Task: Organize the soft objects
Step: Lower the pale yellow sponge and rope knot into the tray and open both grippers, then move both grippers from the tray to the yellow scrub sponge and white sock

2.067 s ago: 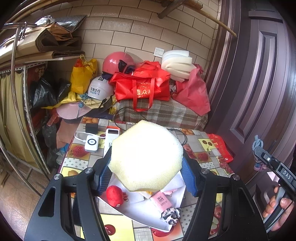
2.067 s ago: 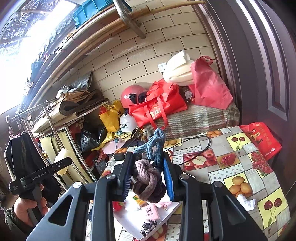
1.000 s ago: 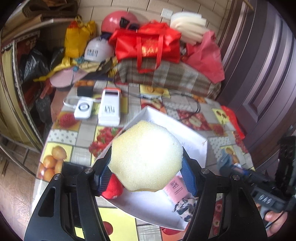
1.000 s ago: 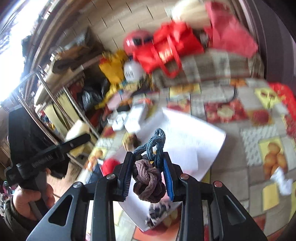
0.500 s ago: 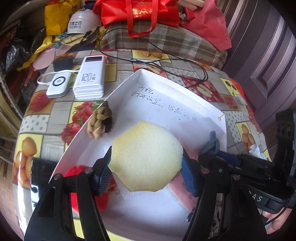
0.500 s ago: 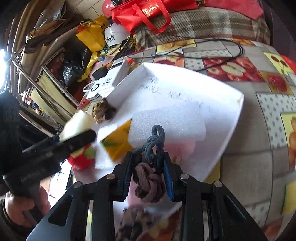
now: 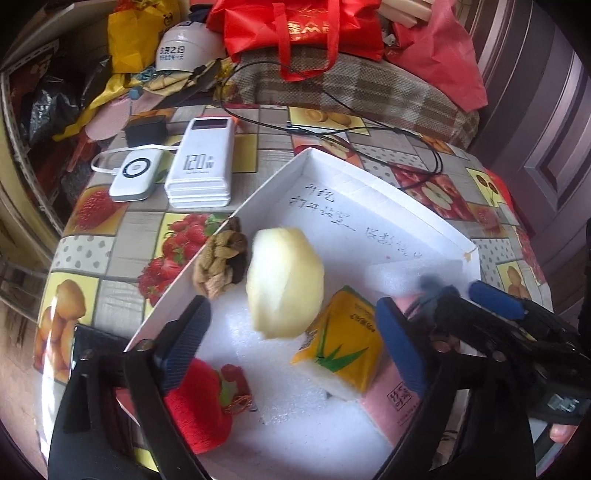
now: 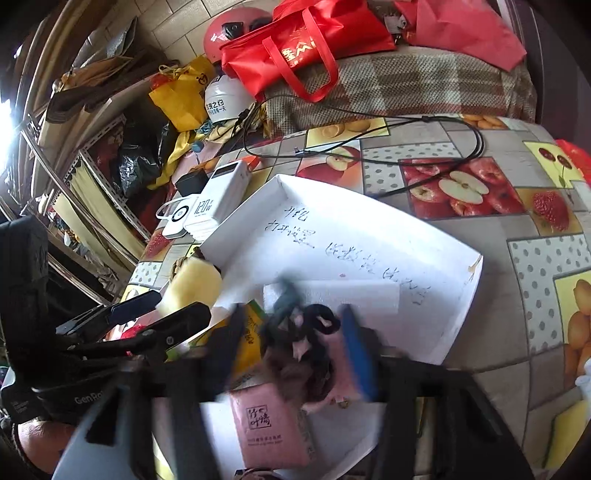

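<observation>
A white box (image 7: 388, 195) sits on the fruit-print table. My left gripper (image 7: 291, 343) is open; the yellow sponge (image 7: 284, 282) is blurred between and beyond its fingers, free of the pads, over the box. My right gripper (image 8: 295, 339) is open, motion-blurred; the brown and blue knotted rope toy (image 8: 295, 354) is loose between its fingers above the box. In the box lie a tan rope knot (image 7: 219, 266), a red plush (image 7: 199, 410), a yellow tissue pack (image 7: 340, 350), a pink tissue pack (image 8: 267, 424) and a white foam block (image 8: 332, 295). The right gripper also shows in the left wrist view (image 7: 480, 299).
Two white power banks (image 7: 201, 162) and a black charger (image 7: 146, 129) lie left of the box. A black cable (image 8: 369, 144) loops behind it. Red bags (image 7: 295, 29), helmets and a plaid bundle crowd the table's back. A dark door stands on the right.
Both grippers came down over the box and opened. The left let go of the yellow sponge, which tipped on edge; the right let go of the knotted rope toy.
</observation>
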